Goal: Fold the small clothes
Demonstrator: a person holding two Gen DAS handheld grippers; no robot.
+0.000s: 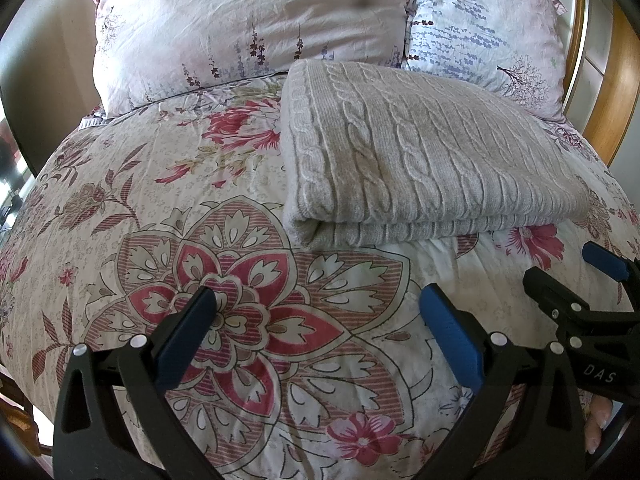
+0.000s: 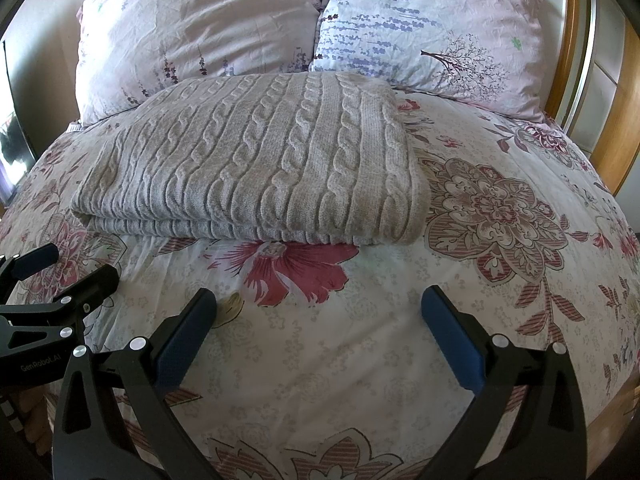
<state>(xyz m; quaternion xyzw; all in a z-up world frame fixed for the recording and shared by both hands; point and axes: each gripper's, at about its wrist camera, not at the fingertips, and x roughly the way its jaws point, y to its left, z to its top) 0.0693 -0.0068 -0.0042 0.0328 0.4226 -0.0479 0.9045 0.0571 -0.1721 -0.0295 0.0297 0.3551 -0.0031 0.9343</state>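
**Folded knitwear on a made bed, seen from both wrist cameras**

A bed is shown, covered by a floral quilt (image 1: pixel 248 320) printed with red and pink blossoms on a pale ground. Two pillows are set at the head: a pink pillow (image 1: pixel 248 20) on the left and a lavender-print pillow (image 1: pixel 480 28) on the right, the two touching along their inner edges. A curved wooden headboard (image 1: pixel 616 92) is seen behind them at the right edge.

A grey cable-knit garment (image 1: pixel 420 160) is laid folded on the quilt, just in front of the pillows. Its layers are stacked flat, and the rounded fold is turned toward the cameras. In the right wrist view the same garment (image 2: pixel 260 168) is seen left of centre, with its far edge reaching the base of the pillows.

The left gripper (image 1: pixel 318 308) is held above the quilt, near the front of the garment but apart from it. Its blue-padded fingers (image 1: pixel 188 336) are spread wide, and nothing is held between them. The right gripper (image 2: pixel 320 308) is likewise held over bare quilt, with its jaws spread wide and nothing grasped. Each gripper is partly visible in the other's view: the right gripper (image 1: pixel 568 292) at the lower right of the left wrist view, and the left gripper (image 2: pixel 64 276) at the lower left of the right wrist view. The two are held side by side, close together.
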